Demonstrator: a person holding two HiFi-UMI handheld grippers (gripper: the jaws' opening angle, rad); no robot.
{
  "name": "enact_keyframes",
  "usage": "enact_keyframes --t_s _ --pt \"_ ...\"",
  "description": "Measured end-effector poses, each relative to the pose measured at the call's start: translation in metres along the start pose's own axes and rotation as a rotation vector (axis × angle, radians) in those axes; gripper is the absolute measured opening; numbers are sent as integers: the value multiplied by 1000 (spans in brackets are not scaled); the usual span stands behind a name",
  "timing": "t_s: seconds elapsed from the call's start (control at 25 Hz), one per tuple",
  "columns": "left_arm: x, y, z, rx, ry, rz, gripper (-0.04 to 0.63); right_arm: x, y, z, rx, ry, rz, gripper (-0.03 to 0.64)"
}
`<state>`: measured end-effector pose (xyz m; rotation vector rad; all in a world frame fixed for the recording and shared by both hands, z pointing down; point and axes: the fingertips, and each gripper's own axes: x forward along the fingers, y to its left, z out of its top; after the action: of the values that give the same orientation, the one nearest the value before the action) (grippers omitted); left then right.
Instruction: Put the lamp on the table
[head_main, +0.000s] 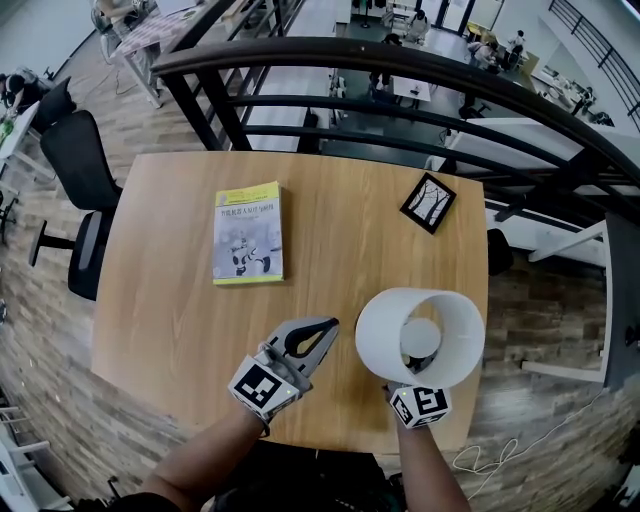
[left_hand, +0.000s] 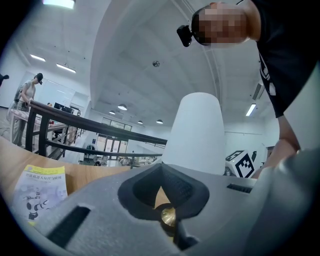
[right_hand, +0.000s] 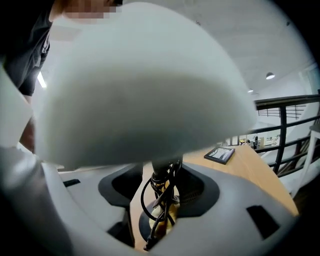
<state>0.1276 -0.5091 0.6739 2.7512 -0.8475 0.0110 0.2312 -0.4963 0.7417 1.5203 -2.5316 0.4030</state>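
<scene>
Lamp (head_main: 420, 336): stood upright on table (head_main: 170, 300) at the near-right corner, close to the near edge; long axis vertical.
Right gripper (right_hand: 161, 172): nearer hand; jaws apart on either side of cord-wound stem (right_hand: 160, 187), pads not pressing it.
Left gripper (head_main: 331, 325): jaws together, empty, just left of the shade.
Around: book (head_main: 248, 233) and picture frame (head_main: 429, 202), both well apart.
Obstruction: shade overhung the right jaws; a level pull-back looked clear, rising did not.
</scene>
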Motion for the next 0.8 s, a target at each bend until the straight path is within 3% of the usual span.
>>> enact_keyframes --t_s 0.36,0.52,0.8 --pt "-13 -18 -11 25 -26 8 8 -15 8 -2 -1 -15 -26 207" --pt "-20 -33 -14 -7 -10 19 8 -31 10 -3 -17 -15 -31 207" --pt "-36 -63 -12 1 -14 34 8 -69 23 0 -26 -11 -42 206"
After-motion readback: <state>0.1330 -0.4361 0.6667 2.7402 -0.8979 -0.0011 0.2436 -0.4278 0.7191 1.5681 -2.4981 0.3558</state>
